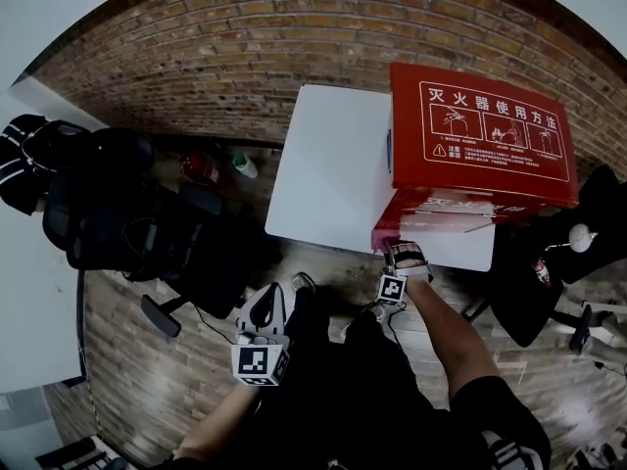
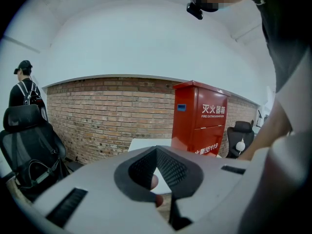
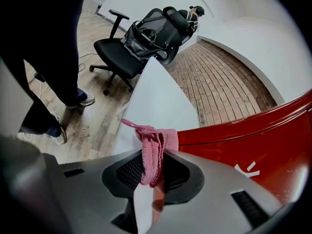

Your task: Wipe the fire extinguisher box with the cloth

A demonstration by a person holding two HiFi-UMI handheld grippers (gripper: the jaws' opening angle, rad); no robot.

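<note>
Right gripper (image 3: 154,161) pinching one cloth (image 3: 157,141) beside one box (image 3: 253,140).

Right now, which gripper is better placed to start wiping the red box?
The right gripper: its fingers grip the pink cloth beside the fire extinguisher box; the left gripper is empty, held back.

Worktop's (image 1: 323,164) right half is occupied by fire extinguisher box (image 1: 480,135); left half is left bare. Left side is flanked by office chairs (image 1: 127,213).
</note>
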